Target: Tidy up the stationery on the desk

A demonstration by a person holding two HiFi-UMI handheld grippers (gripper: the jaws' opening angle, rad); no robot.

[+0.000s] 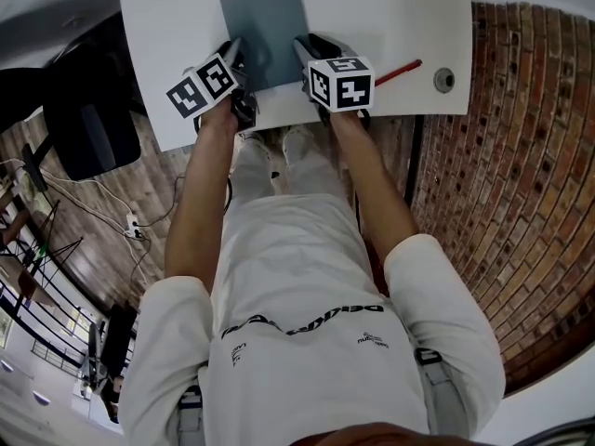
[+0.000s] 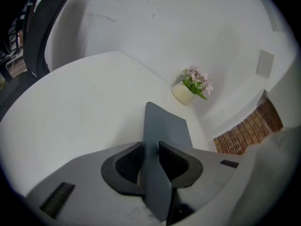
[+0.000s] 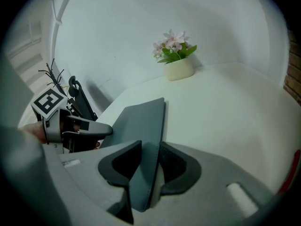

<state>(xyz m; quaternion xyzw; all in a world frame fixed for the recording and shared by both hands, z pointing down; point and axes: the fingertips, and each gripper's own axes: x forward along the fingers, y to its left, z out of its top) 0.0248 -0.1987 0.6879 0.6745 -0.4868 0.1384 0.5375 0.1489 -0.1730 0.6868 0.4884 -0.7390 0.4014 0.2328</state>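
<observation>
**White surface, one grey-blue notebook, two grips**

White surface (image 1: 167, 26) fills the top of the head view, with brickwork (image 1: 521, 175) to its right and a black chair (image 1: 84, 119) at its left. A person in a white shirt (image 1: 297, 323) stands at the near edge, both arms reaching forward.

The grey-blue notebook (image 1: 265, 31) sits at the middle of the surface, and each gripper has hold of it at a near corner. The left gripper (image 1: 234, 49) takes the notebook's left side; in its own view the dark fingers (image 2: 127, 161) are closed on the thin cover, which runs edge-on between them. The right gripper (image 1: 302, 46) takes the right side the same way – its fingers (image 3: 176, 166) press on the cover from both faces. Whether the notebook's far end rests on the surface or is lifted clear I cannot tell.

A red pen (image 1: 398, 72) lies at an angle on the surface just right of the right gripper, apart from the notebook. Further right – near the edge – is a round grey grommet (image 1: 444, 79). At the back, against the white wall, stands a small cream pot of pink flowers (image 3: 176, 60), well beyond the notebook.
</observation>
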